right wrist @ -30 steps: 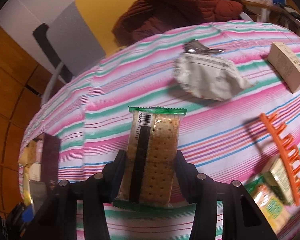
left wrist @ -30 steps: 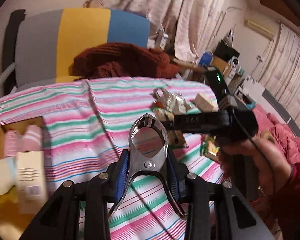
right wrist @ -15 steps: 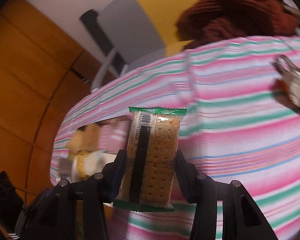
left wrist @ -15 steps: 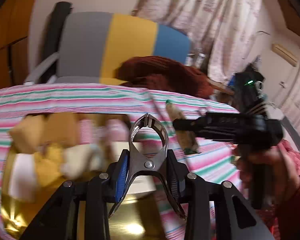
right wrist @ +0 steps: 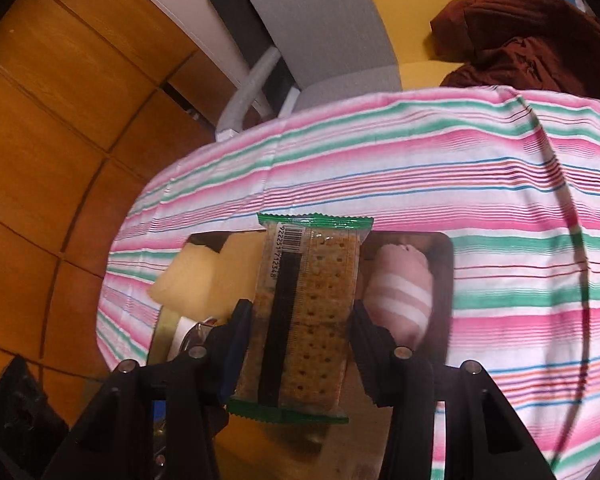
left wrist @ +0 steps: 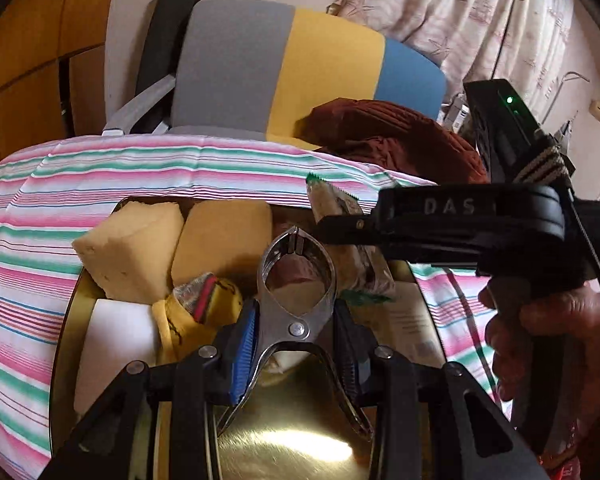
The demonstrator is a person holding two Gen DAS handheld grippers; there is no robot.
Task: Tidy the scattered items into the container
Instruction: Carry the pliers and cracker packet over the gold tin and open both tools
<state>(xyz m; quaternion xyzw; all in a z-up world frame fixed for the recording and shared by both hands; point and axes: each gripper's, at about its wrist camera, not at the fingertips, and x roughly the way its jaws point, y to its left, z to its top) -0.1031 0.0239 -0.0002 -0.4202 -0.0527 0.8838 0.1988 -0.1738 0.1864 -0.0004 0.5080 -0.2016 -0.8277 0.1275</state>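
My left gripper [left wrist: 296, 344] had its jaws clamped on the handles of a shiny metal spring clamp [left wrist: 297, 280], whose rounded nose pointed up at frame centre, over the gold container [left wrist: 300, 452]. My right gripper [right wrist: 302, 336] was pinched narrow around a cracker packet [right wrist: 306, 312], held upright at the centre of its view, directly above the same container [right wrist: 446, 280]; from the left camera, that packet [left wrist: 342, 232] hung just right of the clamp, under the right gripper [left wrist: 452, 224]. The packet was clear film with green serrated ends, a barcode near the top, and perforated square biscuits inside. The container looked like brushed, reflective metal with rounded corners. Inside lay two porous yellow sponges [left wrist: 172, 240] at upper left, a white block [left wrist: 112, 344], and a pink striped sock roll [right wrist: 400, 292]. A striped pink-and-green cloth [left wrist: 60, 216] covered the table.
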